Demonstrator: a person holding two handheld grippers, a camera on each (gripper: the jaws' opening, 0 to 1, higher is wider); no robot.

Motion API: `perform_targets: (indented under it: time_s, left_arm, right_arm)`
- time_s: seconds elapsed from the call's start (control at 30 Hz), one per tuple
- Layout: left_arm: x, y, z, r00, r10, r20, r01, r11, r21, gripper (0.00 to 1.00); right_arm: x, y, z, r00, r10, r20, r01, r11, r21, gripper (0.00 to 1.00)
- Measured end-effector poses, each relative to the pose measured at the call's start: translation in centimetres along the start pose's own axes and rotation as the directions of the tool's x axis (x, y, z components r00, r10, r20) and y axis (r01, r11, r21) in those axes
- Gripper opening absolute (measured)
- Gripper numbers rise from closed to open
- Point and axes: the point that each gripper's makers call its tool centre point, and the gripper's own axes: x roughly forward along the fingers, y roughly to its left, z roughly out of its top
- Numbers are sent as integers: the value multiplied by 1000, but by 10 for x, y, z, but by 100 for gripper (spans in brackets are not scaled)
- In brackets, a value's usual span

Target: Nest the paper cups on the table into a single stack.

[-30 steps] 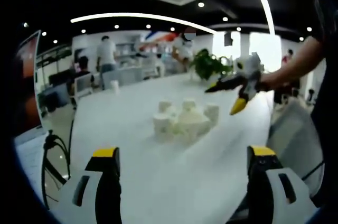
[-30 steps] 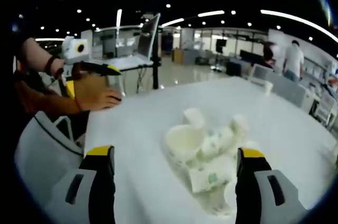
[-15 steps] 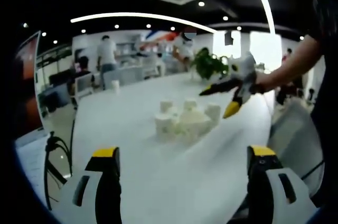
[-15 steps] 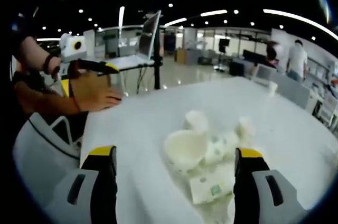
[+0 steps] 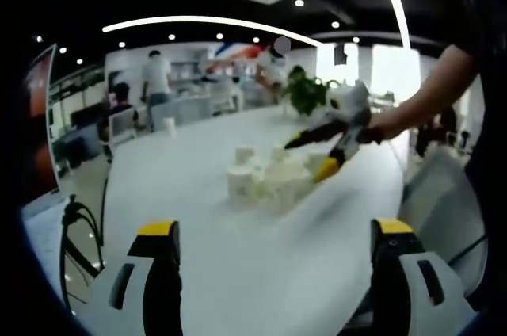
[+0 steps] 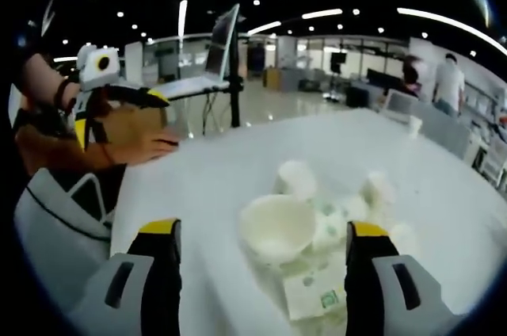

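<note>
Cluster of white paper cups (image 6: 317, 225) on the white table (image 6: 206, 185), lying just ahead of and between the spread, empty jaws of the right gripper (image 6: 261, 261). One cup bears a small green label, unreadable. Left gripper (image 5: 273, 261) jaws spread, cups (image 5: 273, 177) well ahead.

No readable text anywhere here. The white paper cups (image 6: 313, 229) heaped on the white tabletop (image 6: 206, 185) carry small green printed marks, clearest on the cup lying on its side nearest the camera in the right gripper view, but the print is far too blurred to make out a single letter, number or brand.
</note>
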Motion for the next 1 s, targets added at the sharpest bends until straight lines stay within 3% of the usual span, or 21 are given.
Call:
perform_targets:
  time_s: [0.4, 0.63, 1.0]
  left_arm:
    - [-2, 1, -2, 1000, 11, 3, -11, 1000, -17, 100]
    - [-4, 1, -4, 1000, 17, 3, -17, 999, -31, 100]
    - [-5, -1, -5, 1000, 11, -8, -11, 999, -37, 100]
  right_arm:
    - [18, -3, -5, 1000, 13, -29, -12, 1000, 18, 70]
    - [26, -6, -14, 998, 16, -61, -14, 1000, 18, 68]
    - [34, -6, -11, 997, 12, -71, -13, 1000, -8, 62]
